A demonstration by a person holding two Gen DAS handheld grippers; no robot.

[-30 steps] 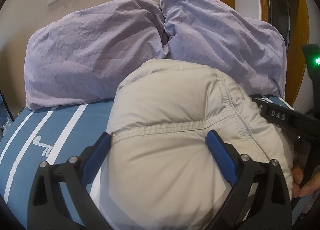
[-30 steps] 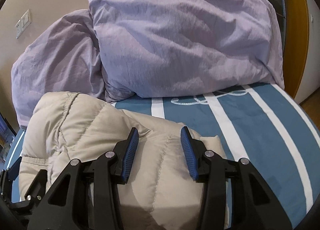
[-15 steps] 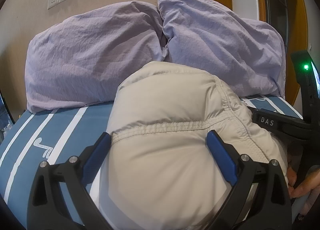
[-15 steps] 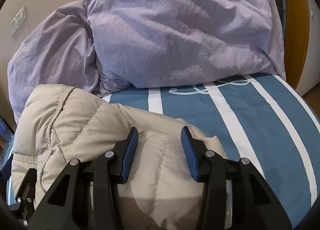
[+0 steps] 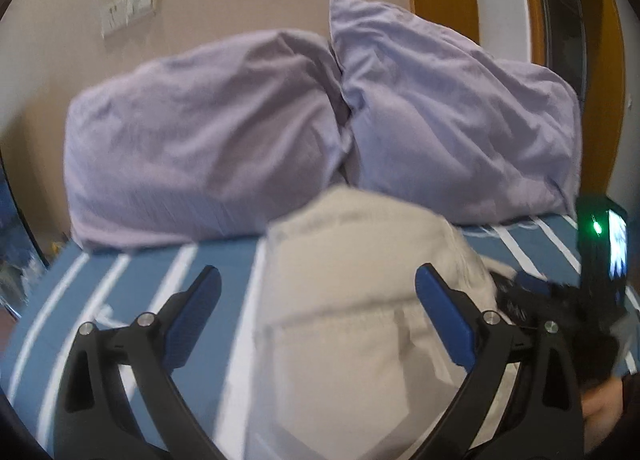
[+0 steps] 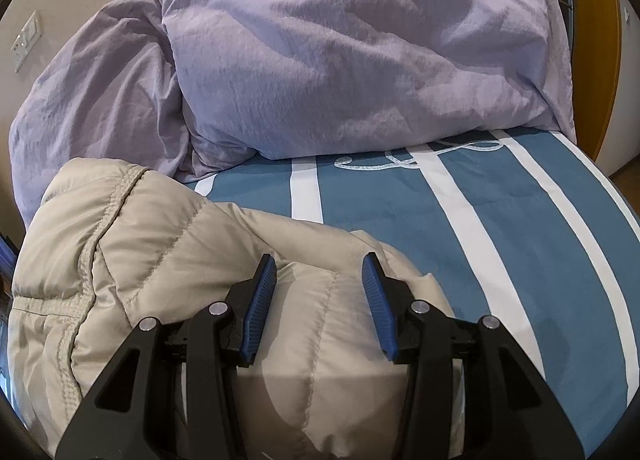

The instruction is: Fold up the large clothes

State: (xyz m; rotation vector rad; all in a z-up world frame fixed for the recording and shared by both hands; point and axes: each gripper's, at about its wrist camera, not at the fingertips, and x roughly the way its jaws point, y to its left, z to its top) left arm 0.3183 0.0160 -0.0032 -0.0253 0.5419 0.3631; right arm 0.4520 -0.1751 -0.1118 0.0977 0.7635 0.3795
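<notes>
Right gripper [image 6: 320, 292] sits low over the beige puffer jacket [image 6: 160, 260], jaws partly apart with a padded bulge between them; clamped or not, can't tell. Left gripper [image 5: 316, 300] spread wide, nearer pad off the jacket's left edge. Jacket lies bundled, running toward the purple pillows [image 6: 340, 52]; striped bedsheet [image 6: 500, 240] bare right of it.

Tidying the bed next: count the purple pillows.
2. One pillow leans at the wall on the left; the other pillow leans beside it on the right, overlapping it. More may be hidden behind.
</notes>
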